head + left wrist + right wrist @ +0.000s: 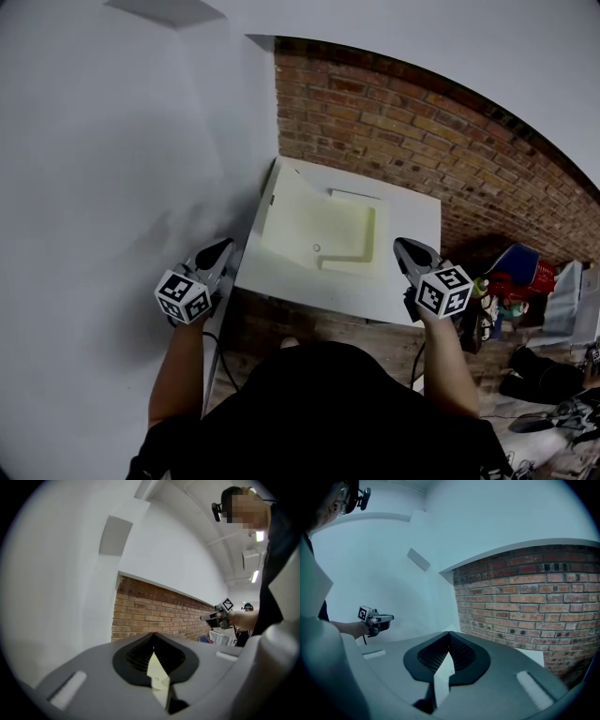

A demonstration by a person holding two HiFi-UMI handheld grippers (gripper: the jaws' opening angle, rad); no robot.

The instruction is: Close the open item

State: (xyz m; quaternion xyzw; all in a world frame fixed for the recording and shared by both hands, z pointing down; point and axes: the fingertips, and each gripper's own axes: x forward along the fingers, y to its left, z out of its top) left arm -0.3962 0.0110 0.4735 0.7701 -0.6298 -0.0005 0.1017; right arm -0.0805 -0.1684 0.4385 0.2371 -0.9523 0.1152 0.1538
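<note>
A white boxy unit [412, 217] stands in the corner in the head view, with a pale cream sunken area [314, 225] in its top. A small round mark [316, 247] lies in that area. A thin white flap [270, 192] stands along its left edge. My left gripper [223, 246] hovers at the unit's near left corner, jaws together and holding nothing. My right gripper [403, 246] hovers over the near right part of the top, also shut and empty. Through the slit below each pair of closed jaws, in the two gripper views [153, 634] [449, 633], the pale top shows.
A brick wall [450, 141] runs behind the unit and a plain white wall [112, 169] is at the left. Red and blue clutter [517, 277] and dark bags [544, 384] lie on the floor at the right. A cable hangs from the left gripper.
</note>
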